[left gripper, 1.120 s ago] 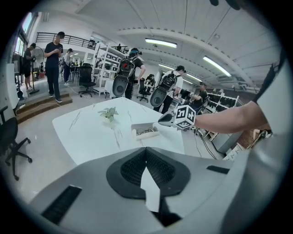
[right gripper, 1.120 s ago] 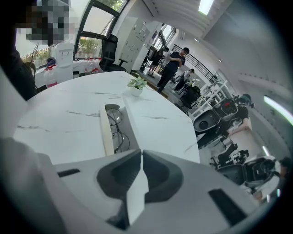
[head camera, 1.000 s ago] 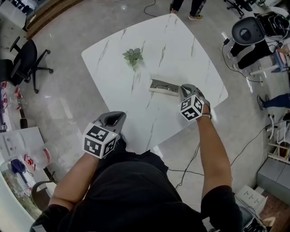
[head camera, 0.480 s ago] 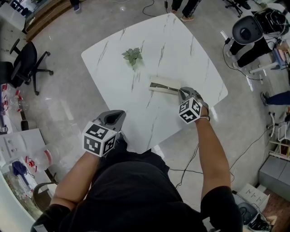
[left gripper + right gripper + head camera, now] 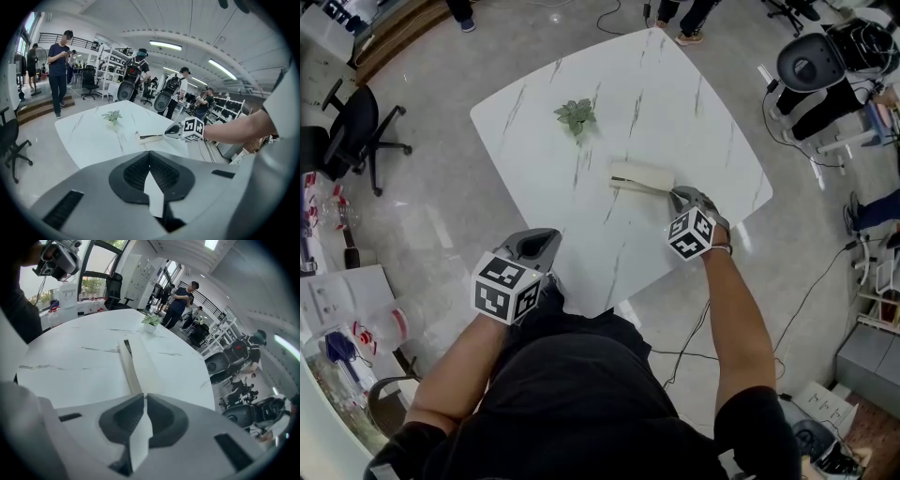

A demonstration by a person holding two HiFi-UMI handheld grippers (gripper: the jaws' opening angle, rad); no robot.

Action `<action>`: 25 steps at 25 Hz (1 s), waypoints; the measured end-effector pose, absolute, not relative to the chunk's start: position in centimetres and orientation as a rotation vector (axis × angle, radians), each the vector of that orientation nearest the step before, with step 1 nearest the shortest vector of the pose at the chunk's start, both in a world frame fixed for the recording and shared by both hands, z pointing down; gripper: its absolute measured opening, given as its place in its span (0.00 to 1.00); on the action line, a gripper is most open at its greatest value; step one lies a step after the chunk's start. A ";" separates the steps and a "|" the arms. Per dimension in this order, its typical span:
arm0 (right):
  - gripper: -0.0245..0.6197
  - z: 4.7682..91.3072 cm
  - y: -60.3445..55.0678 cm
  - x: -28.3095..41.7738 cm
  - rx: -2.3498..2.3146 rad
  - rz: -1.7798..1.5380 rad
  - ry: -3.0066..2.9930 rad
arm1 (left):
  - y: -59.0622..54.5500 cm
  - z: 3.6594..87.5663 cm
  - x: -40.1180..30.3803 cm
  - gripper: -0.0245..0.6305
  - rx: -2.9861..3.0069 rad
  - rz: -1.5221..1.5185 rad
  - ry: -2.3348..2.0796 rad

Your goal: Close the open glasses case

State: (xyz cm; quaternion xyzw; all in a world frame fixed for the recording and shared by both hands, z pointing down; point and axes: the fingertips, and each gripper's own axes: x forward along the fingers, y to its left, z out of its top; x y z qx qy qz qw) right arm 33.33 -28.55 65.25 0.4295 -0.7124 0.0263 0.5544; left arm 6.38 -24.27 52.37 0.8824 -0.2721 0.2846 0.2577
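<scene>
From the head view, the white marble table (image 5: 581, 103) carried a small potted plant (image 5: 576, 115) toward its far side and the cream glasses case (image 5: 642, 175) nearer the middle, lying flat with its lid down and only a thin dark line showing along the near edge. The right gripper (image 5: 679, 198) had its tips at the case's right end, while the left gripper (image 5: 540, 246) hung over the table's near corner, well apart from the case. An office chair (image 5: 352, 127) stood on the floor to the left. In the left gripper view, the left gripper (image 5: 150, 153) had its jaws pressed together with nothing between them; beyond it lay the table (image 5: 89, 136), the plant (image 5: 112, 116), the case (image 5: 151, 137) with a narrow dark slit between lid and base, and the right gripper (image 5: 173, 131) touching the case's end. Several people (image 5: 58, 70) stood in the room behind. In the right gripper view, the right gripper (image 5: 144, 396) also had its jaws drawn together, holding nothing, tips right at the near end of the case (image 5: 136, 363), which ran away across the table (image 5: 65, 362) toward the plant (image 5: 151, 320).
</scene>
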 end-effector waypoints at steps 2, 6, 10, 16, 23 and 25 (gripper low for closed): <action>0.07 65.4 -28.5 33.2 1.015 0.066 -1.684 | -24.3 52.4 6.4 0.04 2.394 0.771 -0.737; 0.07 65.9 -28.3 33.2 1.011 0.076 -1.685 | -24.2 52.6 6.6 0.04 2.391 0.772 -0.729; 0.07 66.3 -28.0 33.2 1.007 0.082 -1.682 | -24.1 52.5 7.1 0.04 2.398 0.769 -0.717; 0.07 67.0 -27.7 33.0 1.000 0.095 -1.689 | -24.0 52.6 7.1 0.04 2.396 0.776 -0.716; 0.07 67.3 -27.7 33.0 1.006 0.102 -1.688 | -23.9 52.8 7.1 0.04 2.395 0.779 -0.712; 0.07 67.3 -27.6 32.9 1.012 0.102 -1.685 | -23.8 52.8 7.1 0.04 2.396 0.779 -0.709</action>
